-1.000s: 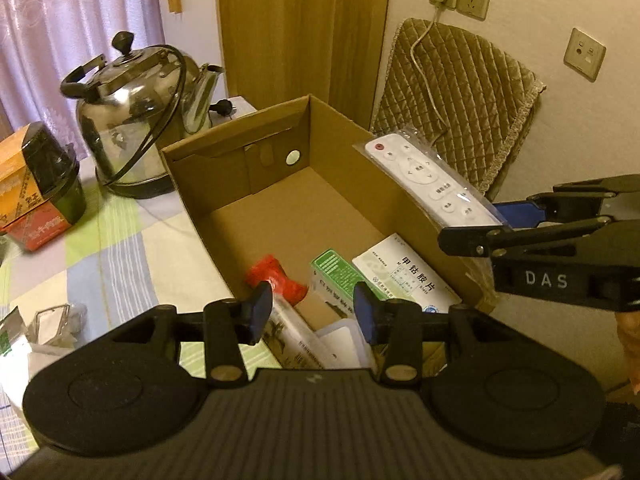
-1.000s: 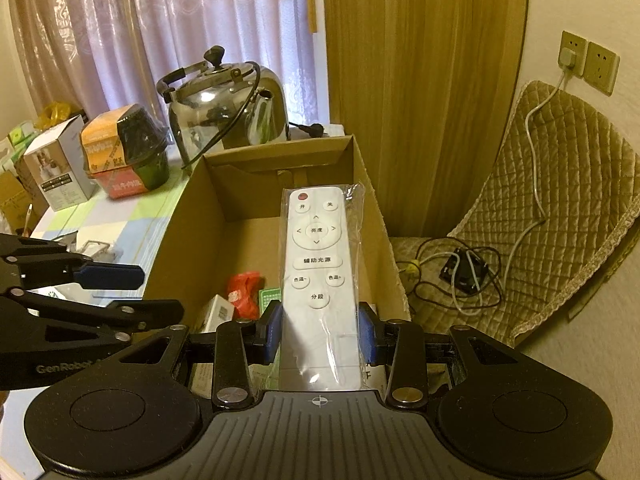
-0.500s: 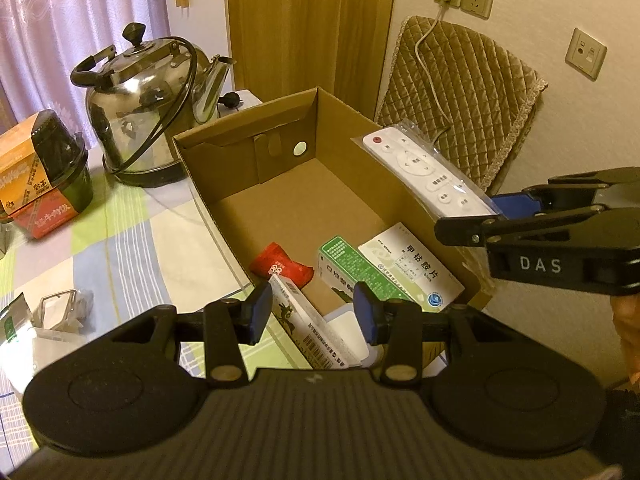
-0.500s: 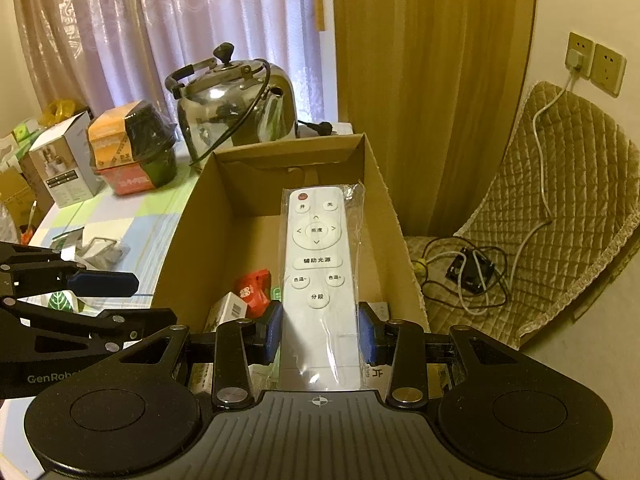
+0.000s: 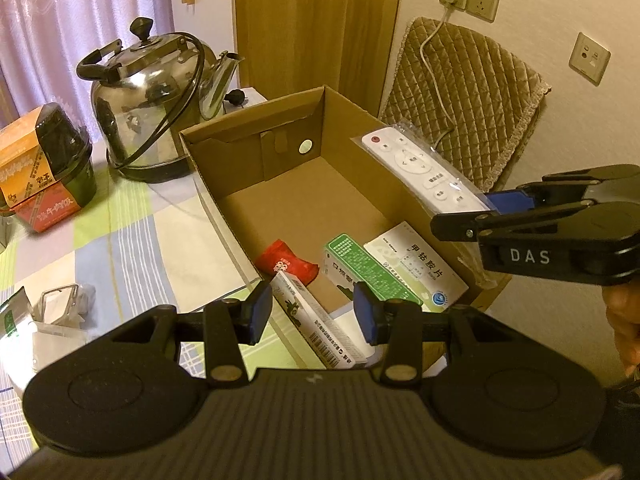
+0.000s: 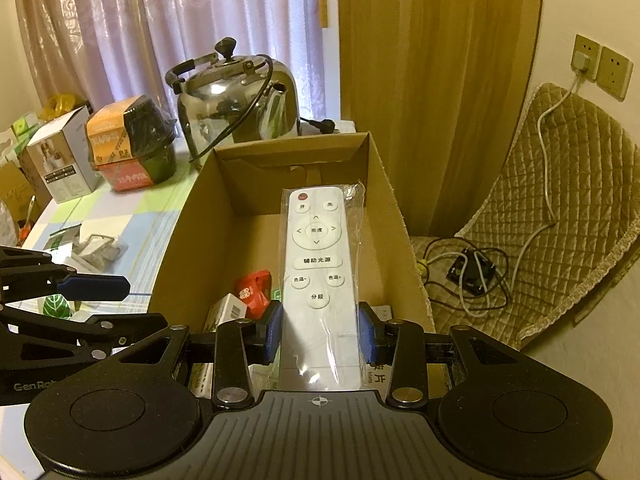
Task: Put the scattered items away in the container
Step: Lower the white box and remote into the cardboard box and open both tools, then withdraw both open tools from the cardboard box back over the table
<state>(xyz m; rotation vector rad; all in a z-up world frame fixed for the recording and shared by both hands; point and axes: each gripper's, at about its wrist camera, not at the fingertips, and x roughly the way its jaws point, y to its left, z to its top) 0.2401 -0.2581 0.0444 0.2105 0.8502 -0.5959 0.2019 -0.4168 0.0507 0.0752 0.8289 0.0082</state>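
Note:
An open cardboard box (image 5: 224, 204) (image 6: 188, 240) stands on the table's right end. Inside lie a red packet (image 5: 286, 266) (image 6: 252, 292), a green medicine box (image 5: 366, 272), a white medicine box (image 5: 416, 266) and a long white carton (image 5: 316, 324). My right gripper (image 6: 319, 330) (image 5: 486, 206) is shut on a white remote control in a clear plastic sleeve (image 6: 318, 264) (image 5: 420, 172), held above the box's right wall. My left gripper (image 5: 308, 312) (image 6: 96, 288) is open and empty, hovering over the box's near edge.
A steel kettle (image 5: 156, 108) stands behind the box. An orange and black food tub (image 5: 44, 168) and a white carton (image 6: 60, 160) sit further left. Small clear packets (image 5: 60, 304) lie on the checked tablecloth (image 5: 120, 240). A quilted chair (image 6: 560, 208) with cables is to the right.
Both views have drawn back and up a little from the box. The right gripper keeps its hold on the remote, and the left stays open.

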